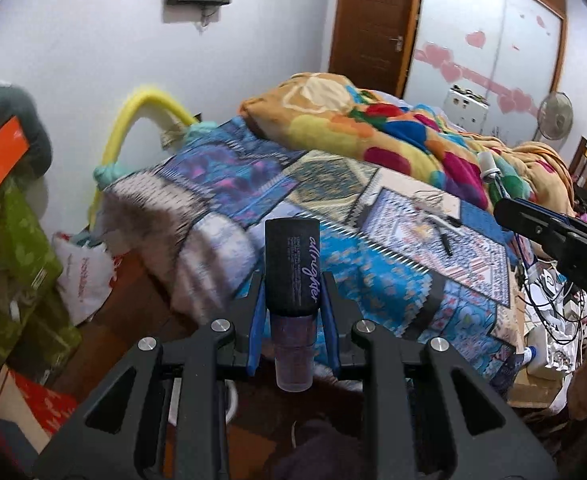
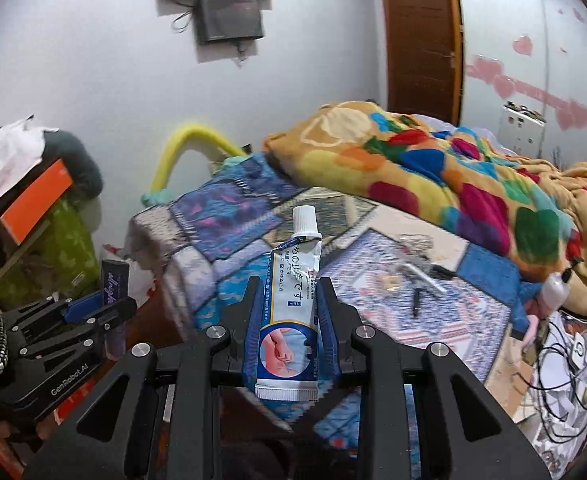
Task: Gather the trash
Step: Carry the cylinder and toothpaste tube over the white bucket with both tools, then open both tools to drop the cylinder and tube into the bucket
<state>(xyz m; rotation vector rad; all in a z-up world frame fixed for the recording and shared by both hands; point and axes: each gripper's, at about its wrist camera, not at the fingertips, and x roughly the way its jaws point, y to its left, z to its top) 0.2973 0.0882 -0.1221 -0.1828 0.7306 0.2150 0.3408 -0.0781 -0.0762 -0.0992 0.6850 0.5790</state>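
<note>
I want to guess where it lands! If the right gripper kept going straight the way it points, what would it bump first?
Probably the patchwork bedspread. The right gripper, shut on the white cream tube, points down toward the bed's near corner, though depth is hard to judge here.

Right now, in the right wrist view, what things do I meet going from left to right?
orange box → left gripper holding black bottle → yellow tube → white cream tube in the right gripper → colourful blanket → tangled cables
</note>
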